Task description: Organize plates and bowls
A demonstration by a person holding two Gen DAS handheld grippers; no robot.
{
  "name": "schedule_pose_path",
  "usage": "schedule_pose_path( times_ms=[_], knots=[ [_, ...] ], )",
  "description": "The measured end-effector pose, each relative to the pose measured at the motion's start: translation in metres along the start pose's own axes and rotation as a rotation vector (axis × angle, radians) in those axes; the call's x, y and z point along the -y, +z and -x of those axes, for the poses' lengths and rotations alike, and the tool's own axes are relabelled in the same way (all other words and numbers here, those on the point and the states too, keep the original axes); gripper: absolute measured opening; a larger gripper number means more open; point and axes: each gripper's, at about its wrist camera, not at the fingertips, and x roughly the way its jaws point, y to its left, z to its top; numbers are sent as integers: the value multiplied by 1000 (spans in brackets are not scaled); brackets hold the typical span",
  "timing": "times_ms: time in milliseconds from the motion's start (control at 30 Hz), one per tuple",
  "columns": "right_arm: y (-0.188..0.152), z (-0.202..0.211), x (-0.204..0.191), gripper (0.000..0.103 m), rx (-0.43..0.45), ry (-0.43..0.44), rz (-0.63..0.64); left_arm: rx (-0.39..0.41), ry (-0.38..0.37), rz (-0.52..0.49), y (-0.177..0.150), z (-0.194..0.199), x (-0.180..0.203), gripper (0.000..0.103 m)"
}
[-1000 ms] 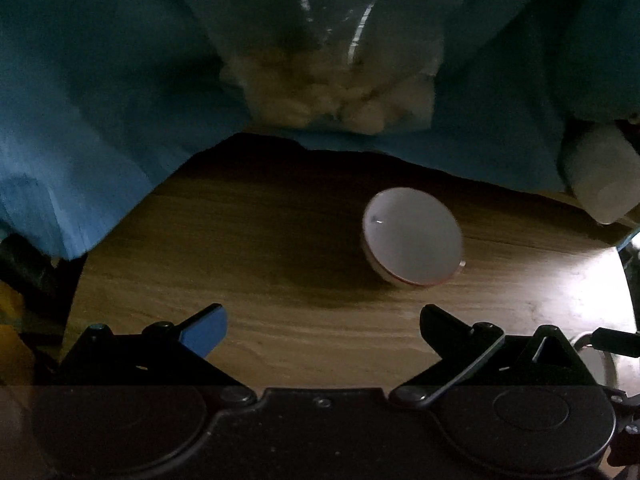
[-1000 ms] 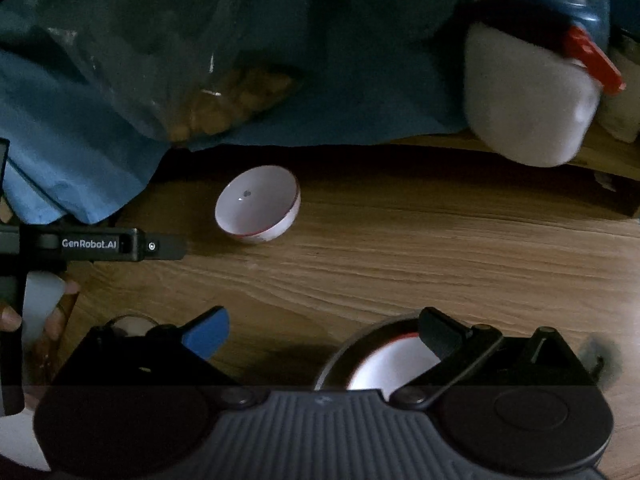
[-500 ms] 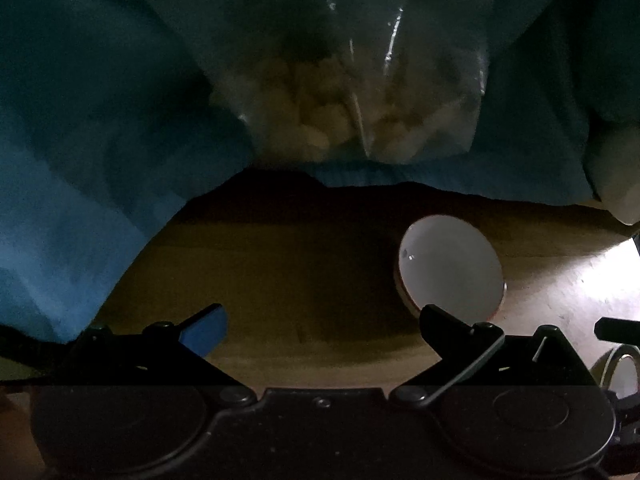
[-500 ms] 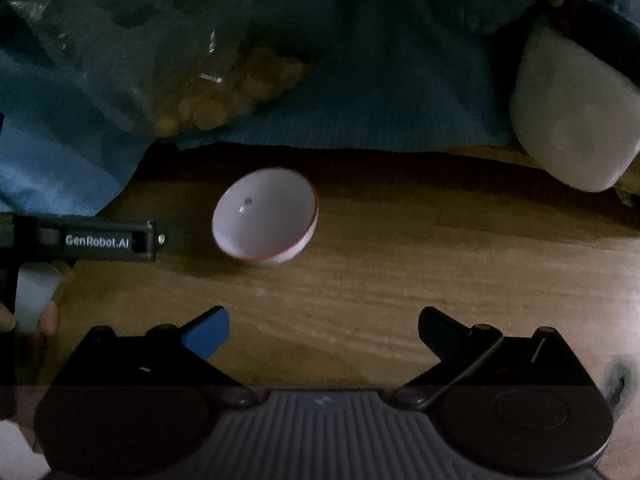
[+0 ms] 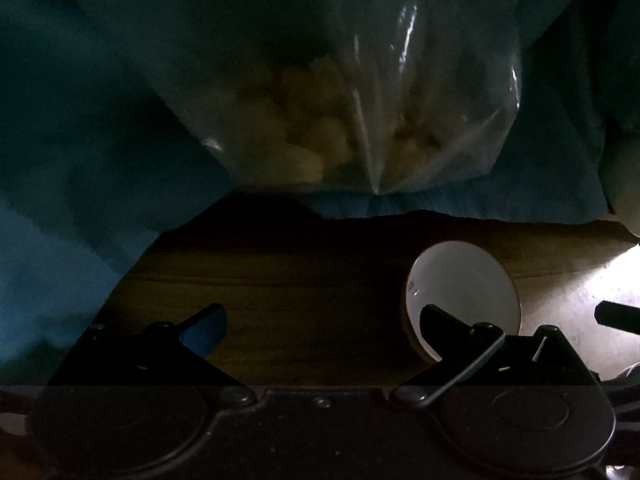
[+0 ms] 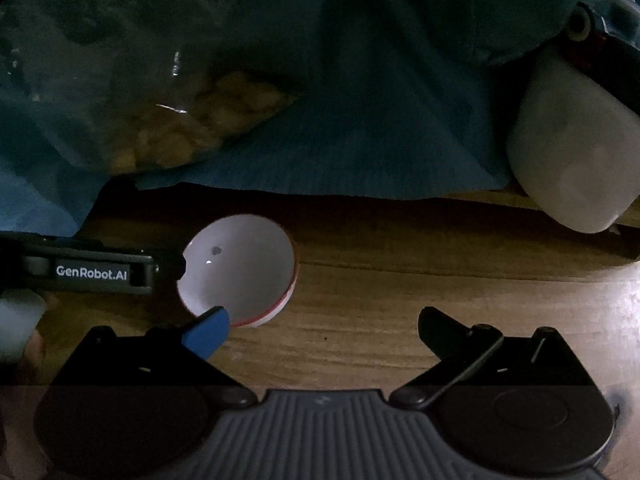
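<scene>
A small white bowl (image 5: pixel 460 280) with a red rim sits on the wooden table. In the left wrist view it lies at the right, and my left gripper's (image 5: pixel 320 328) right finger overlaps its near rim. The left gripper is open and empty. In the right wrist view the bowl (image 6: pixel 244 272) sits just beyond my left finger. My right gripper (image 6: pixel 324 332) is open and empty. The left gripper's body (image 6: pixel 92 272), marked GenRobot.AI, touches or nearly touches the bowl's left rim.
A blue cloth (image 6: pixel 360 120) covers the back of the table. A clear plastic bag of pale food pieces (image 5: pixel 340 120) lies on it. A white container (image 6: pixel 572 160) with a dark lid stands at the far right. The scene is dim.
Both grippers have moved forward toward the bowl and the cloth. The bowl now sits close to each gripper's fingers. The plate under the right gripper a second ago has left the view.
</scene>
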Motion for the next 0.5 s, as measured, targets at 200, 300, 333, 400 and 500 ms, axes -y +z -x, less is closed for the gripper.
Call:
schedule_pose_path(
  times_ms=[200,300,333,400,500],
  knots=[
    [4,-10,-1,103,4,-21,10,-12,-16,6,5,-12,-4,102],
    [5,-14,-3,103,4,-32,17,1,5,3,3,-9,0,102],
    [5,-14,-3,103,12,-43,24,4,12,-2,1,-8,1,102],
    [6,-15,-5,102,25,-51,42,2,22,-13,1,-9,3,99],
    [5,-17,-6,102,25,-52,56,-2,20,-18,2,-10,8,92]
  ],
)
